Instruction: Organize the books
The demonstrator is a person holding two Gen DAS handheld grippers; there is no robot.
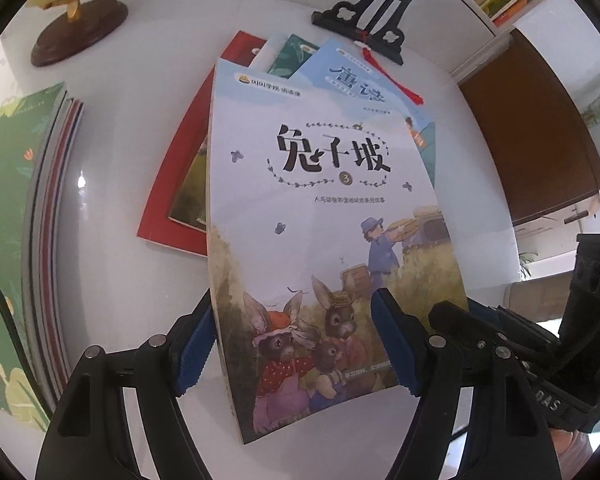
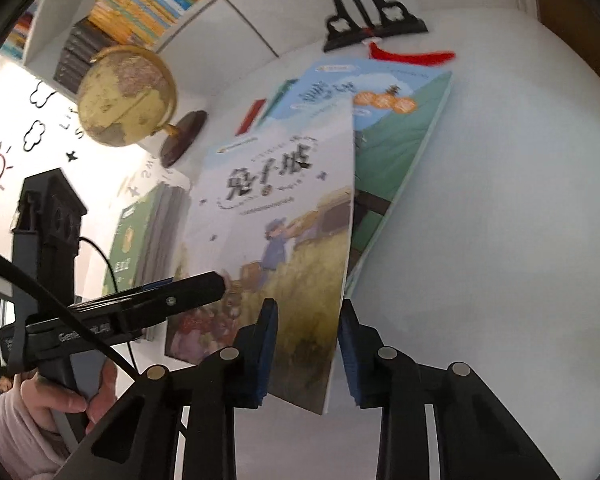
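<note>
The white table (image 1: pixel 480 184) carried everything in both views, its glossy top catching the light. On it, at the left wrist view's left edge, lay a stack of books with a green cover on top (image 1: pixel 8 216). A spread of overlapping books lay in the middle: a red book (image 1: pixel 172 184) lowest, a dark green one (image 1: pixel 290 56) peeking out at the far end, and a light blue book (image 1: pixel 352 84) on top of them.

The rabbit book (image 1: pixel 324 216), a pale paperback with rabbits and a figure in blue on its cover, was tilted up over that spread, its near edge lifted off the table. The left gripper (image 1: pixel 296 344) had its blue-padded jaws set across the book's near part, one pad at the left edge and the other over the cover; whether the pads were pressing could not be told. The right gripper (image 2: pixel 306 350) straddled the book's right-hand near edge, and its pads had not clearly met the paper.

Farther back stood a yellowed globe (image 2: pixel 126 96) on a dark wooden base, and a black ornate stand (image 1: pixel 364 24) with a red tassel (image 1: pixel 396 80) lying beside its foot. In the right wrist view a hand (image 2: pixel 60 396) in a pink sleeve gripped the left gripper's handle.
</note>
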